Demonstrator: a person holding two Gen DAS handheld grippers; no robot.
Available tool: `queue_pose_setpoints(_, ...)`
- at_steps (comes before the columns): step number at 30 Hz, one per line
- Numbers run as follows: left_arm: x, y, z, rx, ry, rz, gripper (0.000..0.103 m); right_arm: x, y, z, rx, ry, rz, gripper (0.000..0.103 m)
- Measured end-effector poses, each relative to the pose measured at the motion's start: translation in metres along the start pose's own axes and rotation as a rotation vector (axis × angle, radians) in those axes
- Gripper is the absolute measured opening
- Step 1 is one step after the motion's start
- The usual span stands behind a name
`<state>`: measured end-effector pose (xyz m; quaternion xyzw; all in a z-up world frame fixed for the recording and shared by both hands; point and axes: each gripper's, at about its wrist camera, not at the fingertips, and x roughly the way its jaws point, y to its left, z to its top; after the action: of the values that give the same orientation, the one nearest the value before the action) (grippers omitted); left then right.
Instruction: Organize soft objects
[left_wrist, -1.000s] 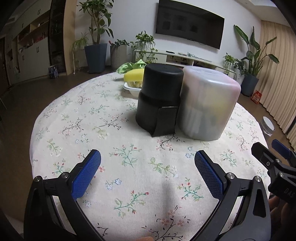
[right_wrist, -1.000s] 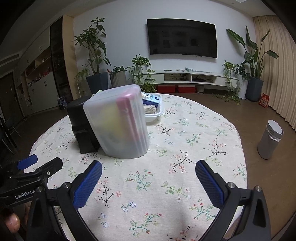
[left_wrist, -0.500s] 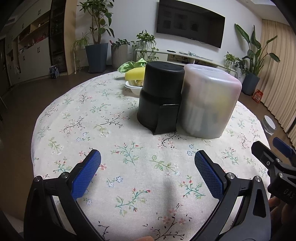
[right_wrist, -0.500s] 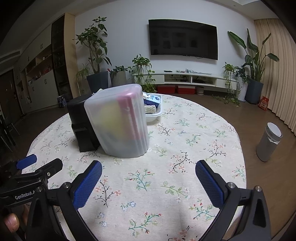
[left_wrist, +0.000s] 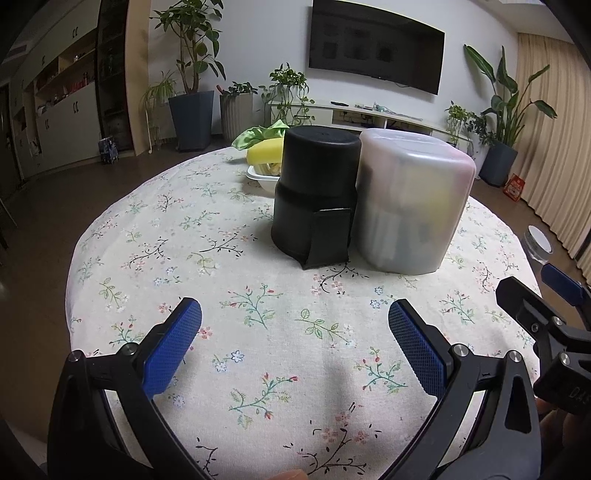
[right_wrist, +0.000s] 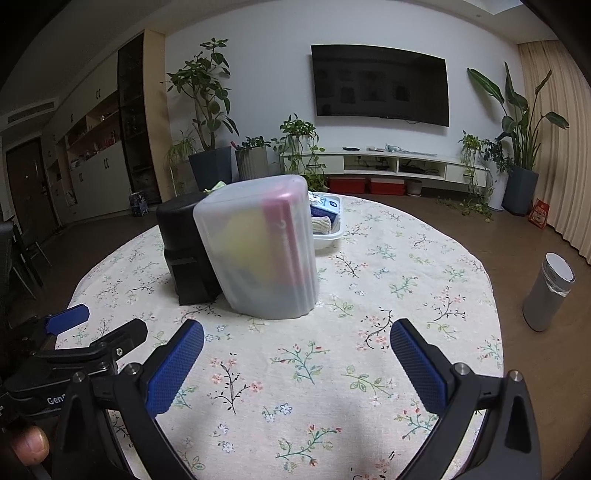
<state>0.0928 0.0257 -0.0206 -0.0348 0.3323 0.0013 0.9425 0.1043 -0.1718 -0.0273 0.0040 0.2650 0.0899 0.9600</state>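
Blue-padded left tongs (left_wrist: 294, 325) and right tongs (right_wrist: 296, 345) hover level, spread wide.

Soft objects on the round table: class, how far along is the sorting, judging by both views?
Some soft items already sit inside the frosted bin. In hand: nothing; left tool and right tool are open. Left: cloths in the white tray and the yellow sponge.

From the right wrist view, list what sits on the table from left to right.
Left gripper → black container → translucent container → white tray.
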Motion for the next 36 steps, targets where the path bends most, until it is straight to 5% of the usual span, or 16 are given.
queue_pose_setpoints(36, -0.0019, 0.0029, 0.0007, -0.016, 0.002, -0.017, 0.103, 0.0005, 0.0018, -0.0012, -0.006, 0.005, 0.003, 0.103)
